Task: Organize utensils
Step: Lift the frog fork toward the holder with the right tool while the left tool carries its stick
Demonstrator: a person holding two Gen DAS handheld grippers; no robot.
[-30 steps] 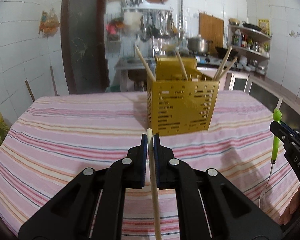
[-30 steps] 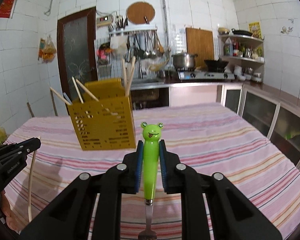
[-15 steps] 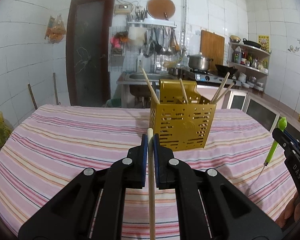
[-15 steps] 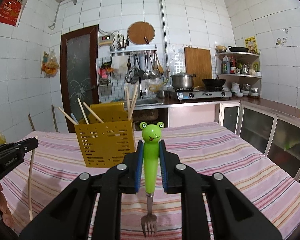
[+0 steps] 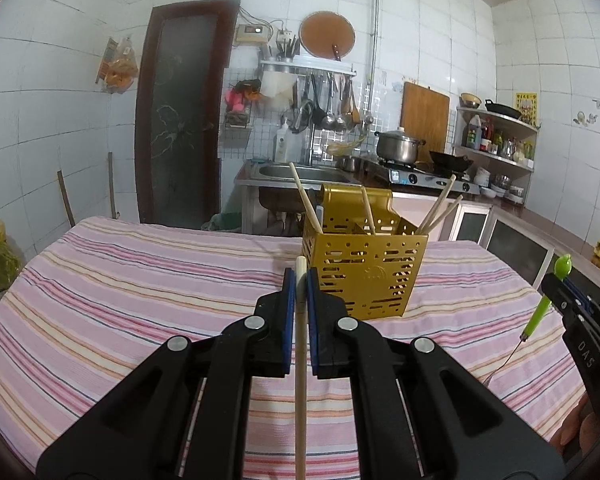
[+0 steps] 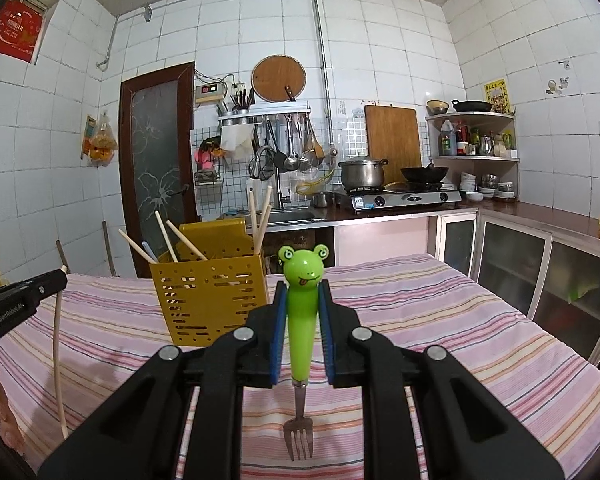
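You're mid-carry with both hands loaded. Your left gripper (image 5: 300,304) has its jaws clamped on a chopstick (image 5: 300,380), held upright, and the yellow holder (image 5: 364,272) sits on the striped counter (image 5: 120,280) just ahead and slightly right. Your right gripper (image 6: 302,320) is pinching the frog fork (image 6: 301,320), prongs down; from there the holder is ahead-left. Next move, I'd guess: lift over the rim and drop each in.
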